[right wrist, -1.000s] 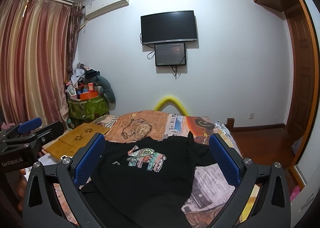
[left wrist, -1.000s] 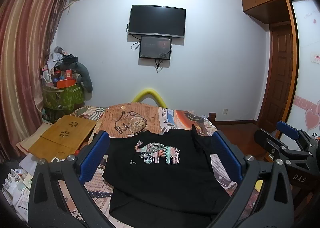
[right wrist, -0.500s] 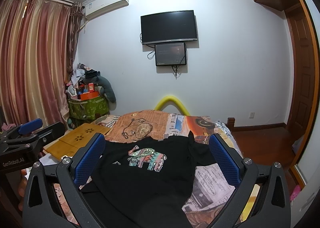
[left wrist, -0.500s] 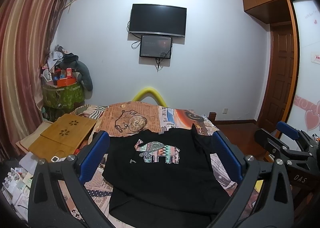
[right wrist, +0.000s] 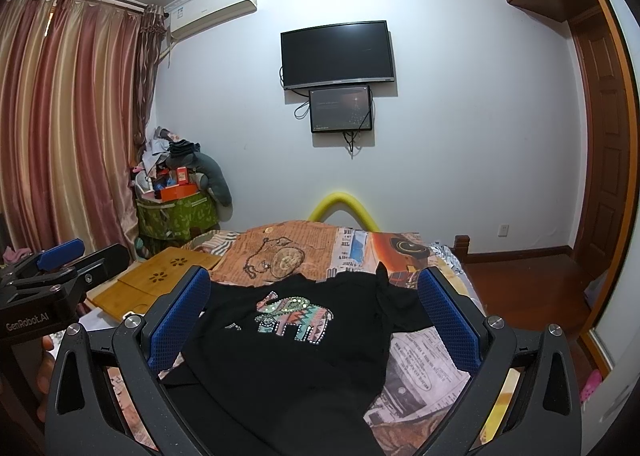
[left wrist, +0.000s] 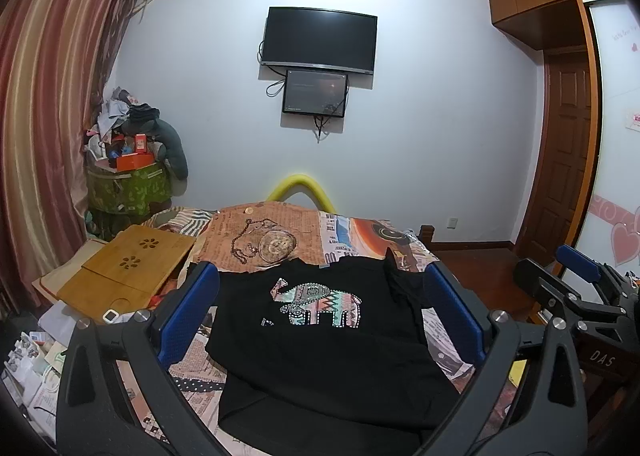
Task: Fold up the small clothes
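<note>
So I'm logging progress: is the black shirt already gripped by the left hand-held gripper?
No, the left hand-held gripper is open above the black shirt, which lies spread on the bed.

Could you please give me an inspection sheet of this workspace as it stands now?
Surface: bed covered with a newspaper-print sheet.
Job's things: black T-shirt with an elephant print lies spread face up, not yet folded.
Clutter: bamboo lap tray on the bed's left; piled green bin in the corner.
Grippers: left gripper and right gripper both open, above the shirt, holding nothing.
Cables: loose leads hang around the small monitor under the wall TV.
Surroundings: striped curtains, air conditioner, wooden door.
</note>
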Motion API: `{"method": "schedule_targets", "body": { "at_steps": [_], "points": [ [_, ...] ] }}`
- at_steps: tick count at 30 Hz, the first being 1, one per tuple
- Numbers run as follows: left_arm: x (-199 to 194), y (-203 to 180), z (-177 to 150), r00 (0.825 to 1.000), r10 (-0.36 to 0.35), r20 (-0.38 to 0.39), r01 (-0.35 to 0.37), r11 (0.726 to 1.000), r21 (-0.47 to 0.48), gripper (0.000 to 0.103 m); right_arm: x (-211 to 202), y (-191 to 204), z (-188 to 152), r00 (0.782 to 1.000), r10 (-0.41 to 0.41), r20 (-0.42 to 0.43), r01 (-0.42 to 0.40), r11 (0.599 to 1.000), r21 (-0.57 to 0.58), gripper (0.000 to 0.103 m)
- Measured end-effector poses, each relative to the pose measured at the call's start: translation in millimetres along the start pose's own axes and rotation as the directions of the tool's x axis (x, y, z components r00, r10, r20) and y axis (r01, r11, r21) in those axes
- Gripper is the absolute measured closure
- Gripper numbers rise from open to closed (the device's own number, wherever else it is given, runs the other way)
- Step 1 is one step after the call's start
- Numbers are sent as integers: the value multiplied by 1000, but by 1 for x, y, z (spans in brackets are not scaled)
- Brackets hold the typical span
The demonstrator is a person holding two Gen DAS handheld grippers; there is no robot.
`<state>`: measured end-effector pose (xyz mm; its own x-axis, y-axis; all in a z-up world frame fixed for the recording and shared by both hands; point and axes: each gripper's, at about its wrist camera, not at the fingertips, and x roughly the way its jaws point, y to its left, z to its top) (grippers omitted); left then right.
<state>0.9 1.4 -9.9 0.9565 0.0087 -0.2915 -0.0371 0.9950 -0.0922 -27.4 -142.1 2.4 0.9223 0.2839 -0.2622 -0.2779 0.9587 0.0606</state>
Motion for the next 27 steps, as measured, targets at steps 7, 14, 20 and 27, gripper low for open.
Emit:
{"method": "schedule_targets", "body": {
  "at_steps": [7,14,20,27],
  "points": [
    [8,4,-2,1000,5,-2,-5,1000,2,0,6,-4,0,1000,-28,0,28,1000,-4,0],
    [62,30,-3,995,67,-73,-69,997,-22,0,48,-25,-8,989,-145,-32,144,989,-44,0],
    [136,71,-16,968,153,-201,-165,985,-46,0,97,-61,-22,966,-224,-126,219,975,-45,0],
    [224,129,-43,888,223,-402,-236,972,18,0,139,-99,-36,934,-236,-270,238,971,-27,0]
  ]
}}
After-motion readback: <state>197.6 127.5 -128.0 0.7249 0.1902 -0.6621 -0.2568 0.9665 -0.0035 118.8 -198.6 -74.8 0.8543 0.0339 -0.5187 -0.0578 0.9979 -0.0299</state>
